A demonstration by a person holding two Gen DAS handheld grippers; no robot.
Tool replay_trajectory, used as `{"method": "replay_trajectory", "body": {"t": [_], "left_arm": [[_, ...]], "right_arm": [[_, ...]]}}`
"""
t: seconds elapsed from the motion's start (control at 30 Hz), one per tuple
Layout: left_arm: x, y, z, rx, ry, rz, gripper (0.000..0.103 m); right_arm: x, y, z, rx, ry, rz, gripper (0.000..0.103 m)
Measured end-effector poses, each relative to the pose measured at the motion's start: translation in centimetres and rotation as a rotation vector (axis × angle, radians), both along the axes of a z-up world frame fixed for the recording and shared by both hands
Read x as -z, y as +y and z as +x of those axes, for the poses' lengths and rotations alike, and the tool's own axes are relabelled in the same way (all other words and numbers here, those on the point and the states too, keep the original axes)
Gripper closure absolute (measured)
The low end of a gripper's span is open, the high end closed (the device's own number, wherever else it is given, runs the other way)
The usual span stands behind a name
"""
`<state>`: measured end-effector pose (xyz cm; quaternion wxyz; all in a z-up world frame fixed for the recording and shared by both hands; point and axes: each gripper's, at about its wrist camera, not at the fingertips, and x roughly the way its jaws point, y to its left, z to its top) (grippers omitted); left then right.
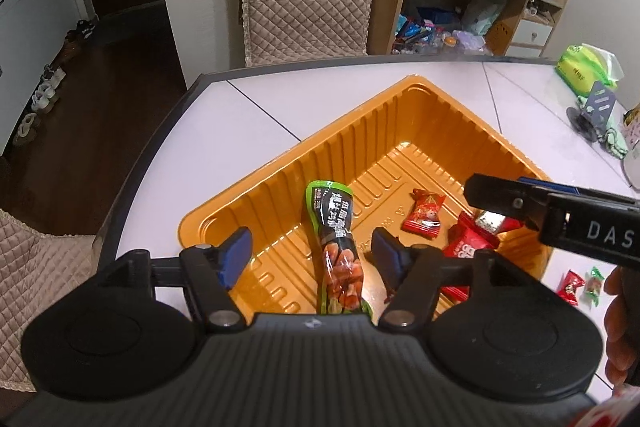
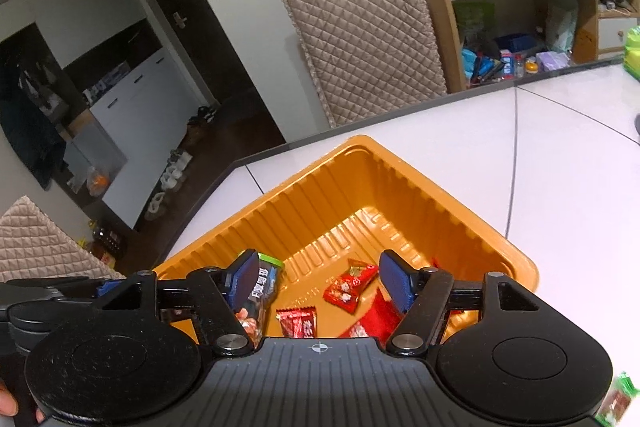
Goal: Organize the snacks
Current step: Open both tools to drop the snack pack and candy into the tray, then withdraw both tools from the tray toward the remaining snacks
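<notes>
Over the ribbed orange plastic tray (image 1: 400,115) on the white bench (image 1: 256,107), both grippers, left (image 1: 312,251) and right (image 2: 316,283), hold their fingers apart and empty (seemingly after a drop), the green-and-black nut packet (image 1: 336,247) and red wrapped candies (image 1: 424,217) lying inside.

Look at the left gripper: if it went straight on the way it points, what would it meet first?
Most likely the long green-topped nut packet, lying in the orange tray between the left gripper's open jaws. Depth is unclear, so it might pass just over the packet and meet the tray floor.
</notes>
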<state>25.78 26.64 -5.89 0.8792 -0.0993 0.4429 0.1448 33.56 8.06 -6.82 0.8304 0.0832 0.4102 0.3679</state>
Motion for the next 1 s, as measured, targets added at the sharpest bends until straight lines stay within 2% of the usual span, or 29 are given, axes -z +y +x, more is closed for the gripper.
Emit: {"method": "replay_trajectory", "body": {"t": [0.17, 0.43, 0.7, 1.0], "left_arm": [[-1.1, -0.4, -1.7, -0.004, -0.03, -0.017, 0.035], [-3.3, -2.5, -5.1, 0.021, -0.084, -0.011, 0.033], [-4.4, -4.9, -9.3, 0.026, -0.116, -0.043, 0.033], [-4.0, -7.8, -13.0, 0.05, -0.108, -0.079, 0.033]], "right_arm": [[-0.7, -1.7, -1.1, 0.019, 0.012, 0.013, 0.03], [-1.8, -5.5, -3.7, 0.066, 0.054, 0.042, 0.029], [-2.6, -9.9, -7.6, 0.107, 0.088, 0.052, 0.029], [-2.3, -13.3, -12.4, 0.079, 0.044, -0.037, 0.029]]}}
